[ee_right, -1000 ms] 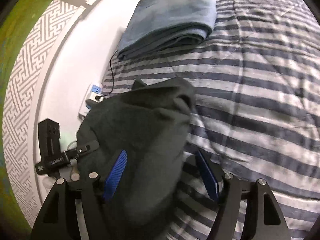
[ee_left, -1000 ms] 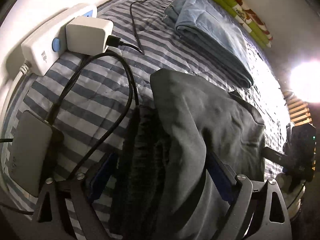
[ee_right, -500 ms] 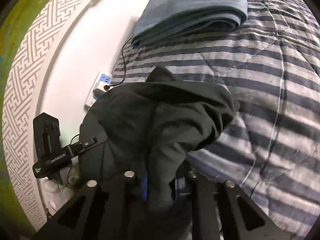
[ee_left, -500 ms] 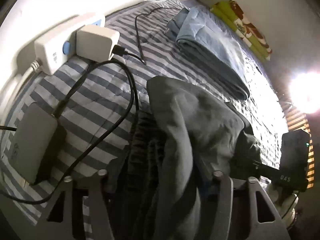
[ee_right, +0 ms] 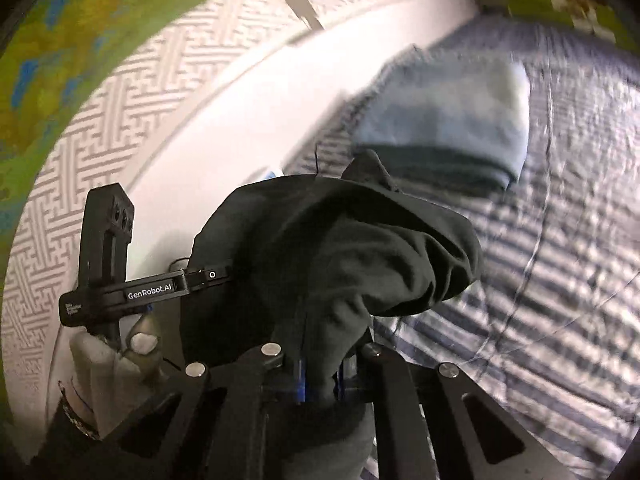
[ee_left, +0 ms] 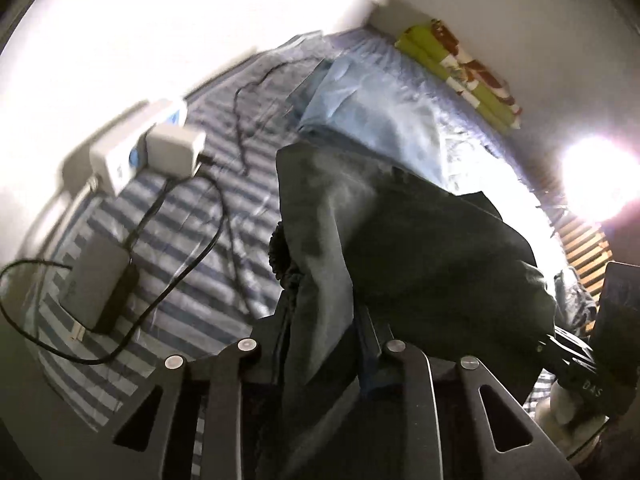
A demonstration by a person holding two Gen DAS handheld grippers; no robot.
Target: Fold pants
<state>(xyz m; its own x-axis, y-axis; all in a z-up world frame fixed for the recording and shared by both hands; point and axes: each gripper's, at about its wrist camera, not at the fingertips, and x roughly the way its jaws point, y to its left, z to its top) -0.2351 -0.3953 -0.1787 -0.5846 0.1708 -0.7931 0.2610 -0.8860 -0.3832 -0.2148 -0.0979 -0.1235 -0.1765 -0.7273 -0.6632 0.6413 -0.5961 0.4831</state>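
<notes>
Right between the two fingers of the left gripper (ee_left: 320, 364), a thick bunch of the dark pants (ee_left: 420, 248) was squeezed, and the jaws were closing on it. The right gripper (ee_right: 320, 376) had its fingers pulled in very narrow, also closing, with another bunch of the same pants (ee_right: 360, 252) pinched between its blue pads (ee_right: 299, 384). From both grips the pants rose in a loose, dark heap that hung in front of each camera, up off the bed (ee_left: 192, 240). In the right wrist view, the left gripper (ee_right: 120, 292) showed at the left side of the heap, held by a hand (ee_right: 116, 356). The bed had a blue and white striped cover, and the pants were over the side of it that ran along the white wall (ee_left: 120, 40). Near that wall edge of the bed lay a white power strip (ee_left: 132, 148) with a white plug block (ee_left: 176, 148) in it, and black cables (ee_left: 188, 248) ran from there to a grey flat box (ee_left: 96, 280) on the cover. Farther up the bed, past the pants, lay a folded light blue cloth (ee_left: 372, 120). At the far edge of the bed, against the other wall, sat a green, white and brown folded thing (ee_left: 460, 64). A very bright light (ee_left: 596, 180) shone at the right side.
</notes>
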